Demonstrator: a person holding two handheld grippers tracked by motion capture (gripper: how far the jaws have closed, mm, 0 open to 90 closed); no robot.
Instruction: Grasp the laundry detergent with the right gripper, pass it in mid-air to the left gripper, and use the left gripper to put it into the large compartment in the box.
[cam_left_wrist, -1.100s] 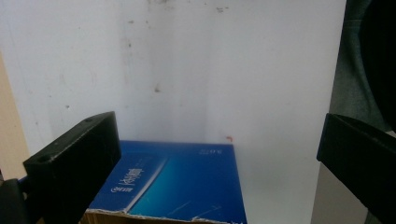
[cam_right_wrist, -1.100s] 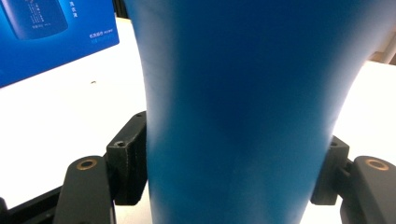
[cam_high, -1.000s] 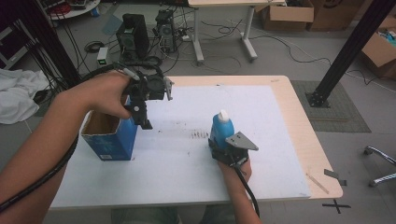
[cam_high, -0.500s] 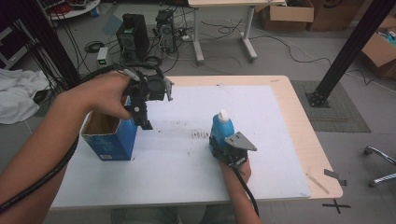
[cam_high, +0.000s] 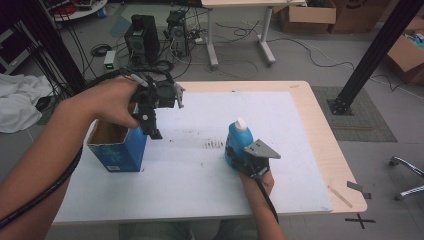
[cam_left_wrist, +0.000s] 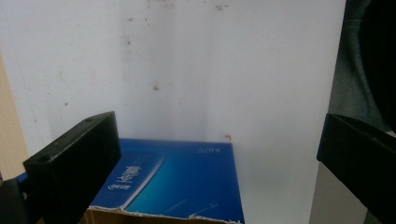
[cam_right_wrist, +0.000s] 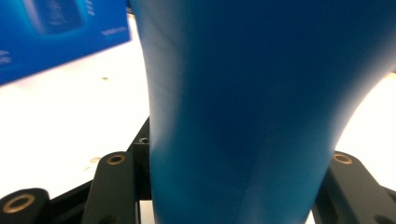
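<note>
My right tool (cam_high: 239, 156) has just been closing and now pinches the blue bottle (cam_high: 237, 137) upright mid-counter (cam_high: 300, 150); left tool (cam_high: 150, 127) hangs spread above the open blue box (cam_high: 117, 145); I'd lift straight, keeping it vertical.

Your left gripper (cam_high: 151, 131) and right gripper (cam_high: 239, 155) are both black-bodied with brass-ringed screw holes, thick black cables trailing back, grey triangular plate (cam_high: 261, 149) on the right, forearms bare.
</note>
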